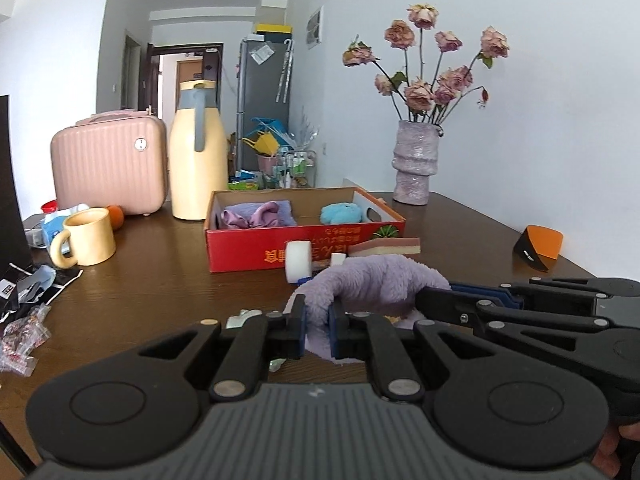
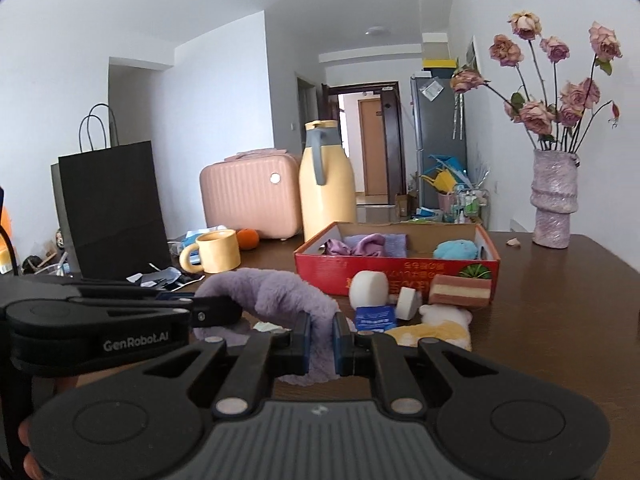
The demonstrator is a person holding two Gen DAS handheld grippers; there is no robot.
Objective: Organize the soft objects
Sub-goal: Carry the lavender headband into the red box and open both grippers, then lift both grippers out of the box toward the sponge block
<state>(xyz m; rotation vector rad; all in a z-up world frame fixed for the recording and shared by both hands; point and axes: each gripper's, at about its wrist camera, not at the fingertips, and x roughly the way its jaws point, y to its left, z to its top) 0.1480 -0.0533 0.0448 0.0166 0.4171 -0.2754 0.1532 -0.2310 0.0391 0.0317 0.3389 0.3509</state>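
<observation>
1. The purple plush cloth (image 1: 376,280) lies bunched on the brown table (image 1: 160,280), just in front of the red cardboard box (image 1: 248,254).
2. The left gripper (image 1: 317,328) pinches one fold of the cloth between its blue-padded jaws.
3. The right gripper (image 2: 321,338) pinches another fold of the same cloth; in the left wrist view it reaches in from the right.
4. "GenRobot.AI" is printed in white on the left gripper's side, seen from the right wrist.
5. The box front carries yellow characters, upside down and unreadable; inside lie a lilac cloth (image 1: 256,215) and a blue plush (image 1: 340,213).
</observation>
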